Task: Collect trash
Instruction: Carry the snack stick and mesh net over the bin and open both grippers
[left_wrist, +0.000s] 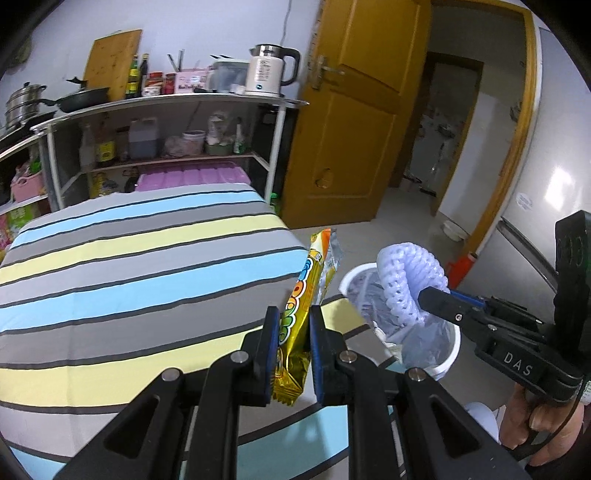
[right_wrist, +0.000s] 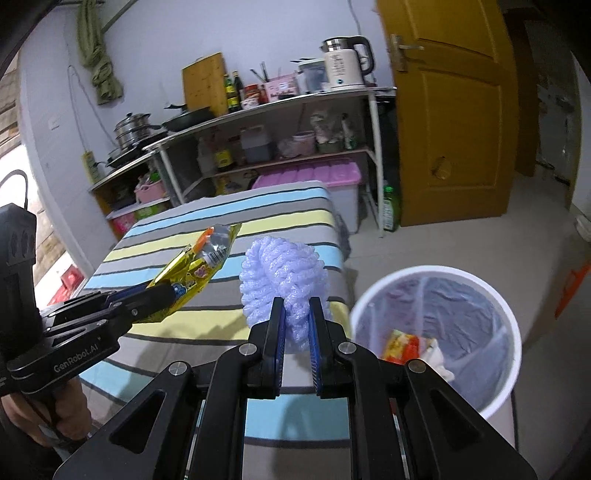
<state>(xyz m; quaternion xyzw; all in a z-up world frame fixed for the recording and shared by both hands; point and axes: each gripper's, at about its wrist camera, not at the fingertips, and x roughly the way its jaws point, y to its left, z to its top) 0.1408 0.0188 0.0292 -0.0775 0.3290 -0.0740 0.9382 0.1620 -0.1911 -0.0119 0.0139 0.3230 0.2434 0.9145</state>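
While the striped table (right_wrist: 207, 236) filled the left of both views, the left gripper (left_wrist: 291, 332) was clamped on a yellow snack wrapper (left_wrist: 303, 306), its two pads pressed against the crinkled foil, and the wrapper stood up above the table's near right corner, its torn silver end uppermost. To the right of the table, the right gripper (right_wrist: 297, 328) was pinched on a lavender foam net (right_wrist: 284, 277), a soft mesh sleeve bunched into a ball; seen from the left wrist, the foam net (left_wrist: 406, 277) hung over the rim of the white bin (left_wrist: 448, 363). The bin (right_wrist: 513, 369) stood on the floor just beside the table's right edge, lined with a pale translucent bag (right_wrist: 443, 306). Inside it lay a red and yellow packet (right_wrist: 400, 345) and some crumpled white paper (right_wrist: 436, 360), both low against the near wall. Beyond the far end of the table, a metal shelf (right_wrist: 295, 101) carried a white kettle (right_wrist: 345, 64), bottles and jars, and a pink-lidded storage box (right_wrist: 314, 177) sat underneath it.
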